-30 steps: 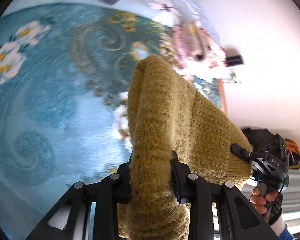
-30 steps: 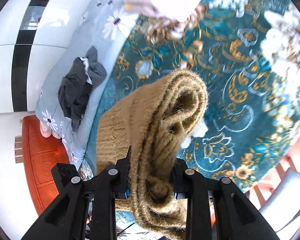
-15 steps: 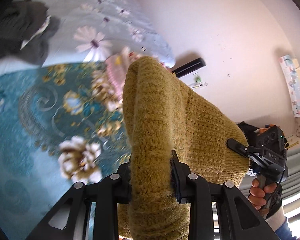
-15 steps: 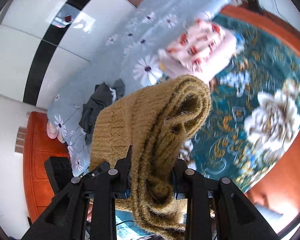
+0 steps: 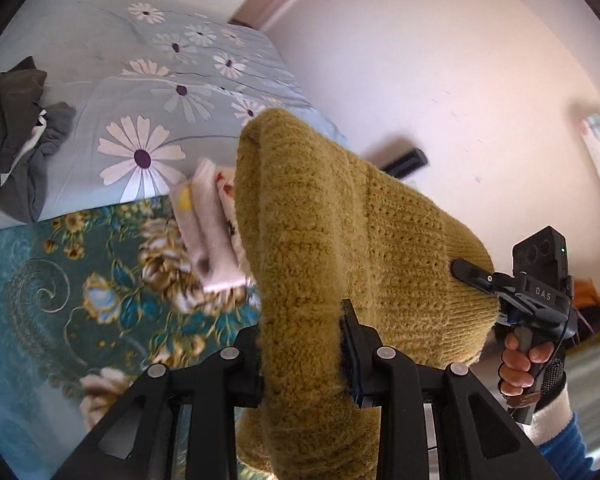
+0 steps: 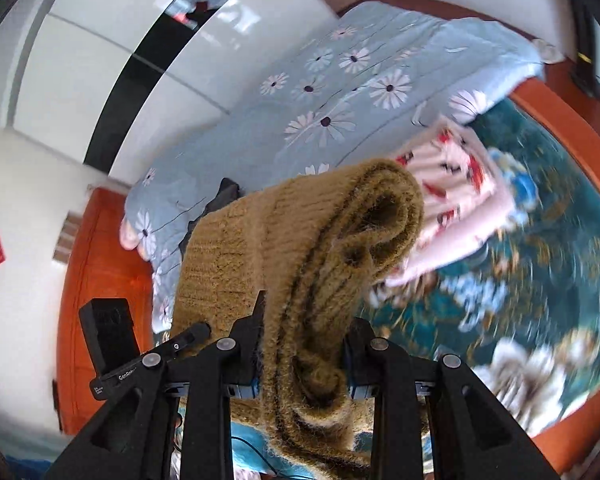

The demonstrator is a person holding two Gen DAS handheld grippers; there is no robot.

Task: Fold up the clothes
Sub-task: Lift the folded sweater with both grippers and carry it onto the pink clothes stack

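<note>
Both sets of jaws are clamped on the same mustard knit sweater [image 5: 340, 264]. The left gripper [image 5: 302, 350] pinches a thick fuzzy fold of it, and the right gripper [image 6: 304, 344] pinches the other end, where the stacked layers [image 6: 364, 232] curl over in a roll right above the fingers. So the sweater hangs in the air between the two, folded into a thick band, with its loose lower edge drooping below both grippers.

Taking the sweater as the landmark: just beyond its far edge lies a folded pink floral garment [image 6: 456, 196], resting on the teal flowered blanket [image 5: 60, 300]. Past that is the pale blue daisy quilt [image 5: 148, 100], and off to the sweater's left, well apart, a dark grey heap of clothes [image 5: 16, 136]. The teal blanket under and left of the sweater is open cloth. To its right, the bed's orange wooden edge [image 6: 572, 128] curves round near the pink garment.
</note>
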